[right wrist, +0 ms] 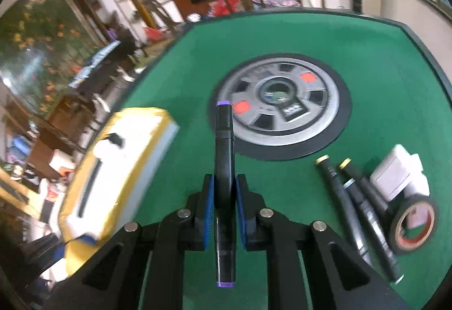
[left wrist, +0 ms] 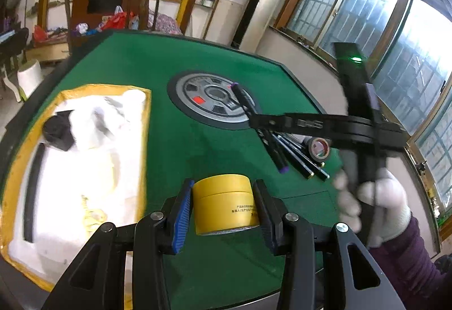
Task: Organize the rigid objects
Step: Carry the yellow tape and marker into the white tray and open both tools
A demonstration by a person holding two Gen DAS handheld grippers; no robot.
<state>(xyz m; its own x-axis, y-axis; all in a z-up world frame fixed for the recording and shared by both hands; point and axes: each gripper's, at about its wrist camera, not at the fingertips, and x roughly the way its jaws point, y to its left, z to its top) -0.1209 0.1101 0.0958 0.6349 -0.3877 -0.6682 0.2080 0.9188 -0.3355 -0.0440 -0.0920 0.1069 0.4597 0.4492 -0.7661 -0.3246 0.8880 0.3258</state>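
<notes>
In the left wrist view, the left gripper (left wrist: 223, 211) pinches a squat yellow cylindrical jar (left wrist: 224, 204) between its blue pads above the green felt table (left wrist: 175, 146), beside a yellow-edged tray of white foam (left wrist: 84, 168), while a white-gloved hand (left wrist: 373, 205) holds the right gripper (left wrist: 252, 115) over loose black pens (left wrist: 293, 157). In the right wrist view, the right gripper (right wrist: 224, 197) is pressed together on a black marker with purple ends (right wrist: 224, 182), lifted above the felt, with black pens (right wrist: 358, 211), a roll of black tape (right wrist: 414, 225) and a white plastic box (right wrist: 395, 174) lying to its right.
</notes>
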